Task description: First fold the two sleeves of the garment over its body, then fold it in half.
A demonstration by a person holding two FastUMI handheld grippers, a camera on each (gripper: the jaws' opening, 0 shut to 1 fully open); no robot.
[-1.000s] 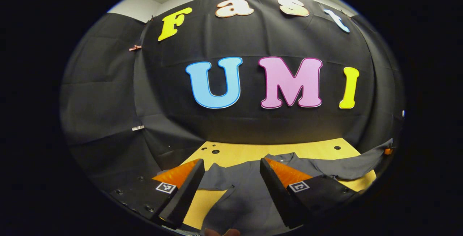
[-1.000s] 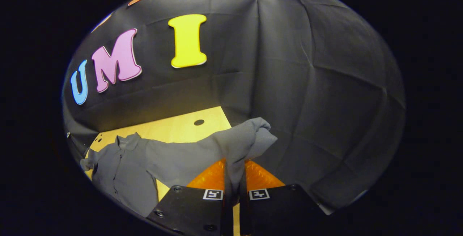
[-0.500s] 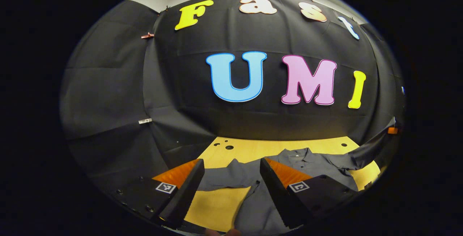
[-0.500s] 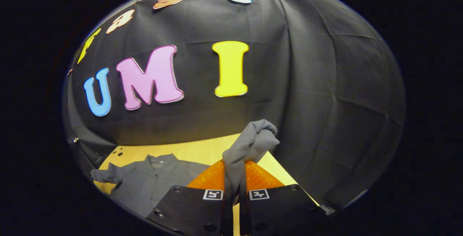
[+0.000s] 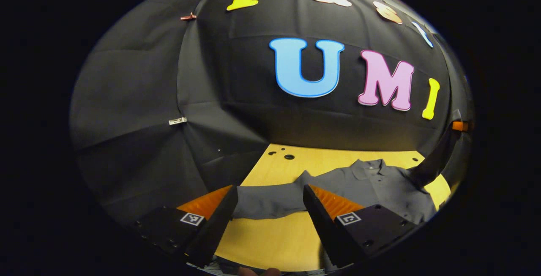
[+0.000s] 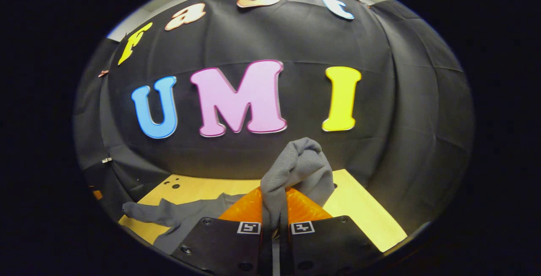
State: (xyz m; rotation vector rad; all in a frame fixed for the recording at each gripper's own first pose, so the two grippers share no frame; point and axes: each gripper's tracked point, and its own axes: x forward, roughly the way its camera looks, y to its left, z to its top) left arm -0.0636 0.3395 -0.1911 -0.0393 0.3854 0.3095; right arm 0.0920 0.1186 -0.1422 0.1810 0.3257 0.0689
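A grey garment [image 5: 372, 185] lies spread on the yellow wooden table [image 5: 270, 242].

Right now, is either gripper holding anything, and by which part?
The right gripper pinches the grey shirt by its sleeve end. The left gripper is open, holding nothing.

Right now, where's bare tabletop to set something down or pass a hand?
Free: near-left table in front of the outstretched sleeve; the far strip behind the collar; the right corner beside the right gripper. Crowded: the middle, covered by the shirt.
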